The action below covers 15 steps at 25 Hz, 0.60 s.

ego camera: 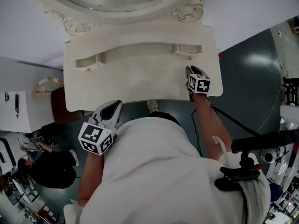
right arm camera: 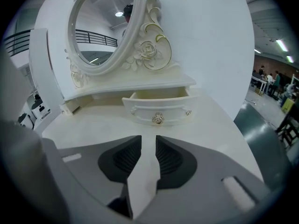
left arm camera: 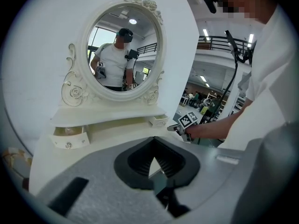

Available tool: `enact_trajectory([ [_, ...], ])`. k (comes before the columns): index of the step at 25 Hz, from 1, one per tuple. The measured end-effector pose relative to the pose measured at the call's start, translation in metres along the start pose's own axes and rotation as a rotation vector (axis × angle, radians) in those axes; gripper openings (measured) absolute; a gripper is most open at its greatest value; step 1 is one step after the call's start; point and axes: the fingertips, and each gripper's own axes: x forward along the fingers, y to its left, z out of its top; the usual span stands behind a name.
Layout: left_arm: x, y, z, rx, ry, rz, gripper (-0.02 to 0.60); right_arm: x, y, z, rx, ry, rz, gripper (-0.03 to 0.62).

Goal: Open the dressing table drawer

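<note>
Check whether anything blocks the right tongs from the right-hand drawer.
Nothing visible does. Only bare cream tabletop lies between the open right tongs and the small cream drawer with its round metal knob.

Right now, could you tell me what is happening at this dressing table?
A person stands at the cream-white carved dressing table, a two-jaw gripper in each hand. The right gripper, jaws apart and empty, faces the small right-hand drawer, already pulled out. The left gripper, shut on nothing, hangs at the table's near edge; the left-hand drawer stands out too.
</note>
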Motion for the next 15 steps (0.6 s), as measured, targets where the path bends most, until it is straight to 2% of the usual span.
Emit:
enact_trajectory([
  [7,-0.035,0.006,-0.017,0.012,-0.007,-0.04,0.003,-0.038,0.047,-0.029,-0.016,0.017,0.002,0.001],
  [15,-0.079,0.004,-0.053,0.034,0.01,-0.051,0.003,-0.081,0.122,-0.063,-0.078,0.045,0.079,0.0],
])
